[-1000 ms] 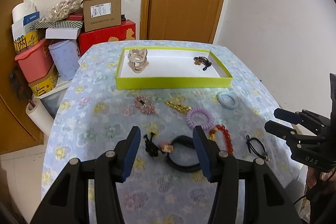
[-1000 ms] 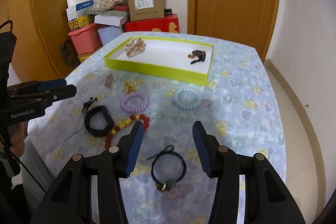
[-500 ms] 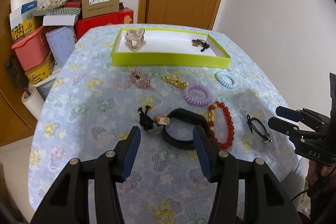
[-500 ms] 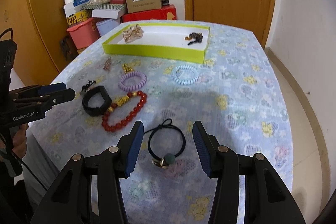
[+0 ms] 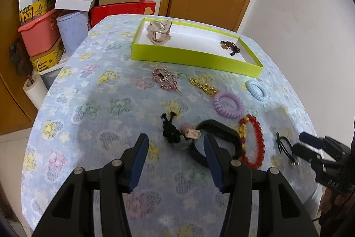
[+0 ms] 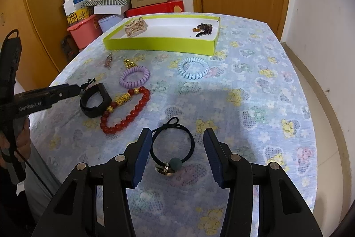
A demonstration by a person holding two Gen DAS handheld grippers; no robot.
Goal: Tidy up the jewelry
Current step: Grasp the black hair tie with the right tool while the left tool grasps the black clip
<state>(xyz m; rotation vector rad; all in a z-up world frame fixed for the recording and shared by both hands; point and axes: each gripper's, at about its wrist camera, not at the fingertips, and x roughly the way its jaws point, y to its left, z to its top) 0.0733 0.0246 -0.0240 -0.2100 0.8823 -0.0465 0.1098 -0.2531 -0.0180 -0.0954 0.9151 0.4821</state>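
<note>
Black hair tie lies on desk, now bracketed by my right gripper, jaws spread | left gripper has closed in on black bow clip, jaws spread, nothing pinched | yellow-green tray awaits; both pickups look imminent.

From the left wrist view, my own right-side finger is covering part of the black band, and the small pale charm beside it is blurring too much for me to name. The right gripper is smearing near the frame edge, so I am not reading its opening there. In the right wrist view, the left gripper is showing side-on, hiding its gap, and the pink clip is too small to resolve.
</note>
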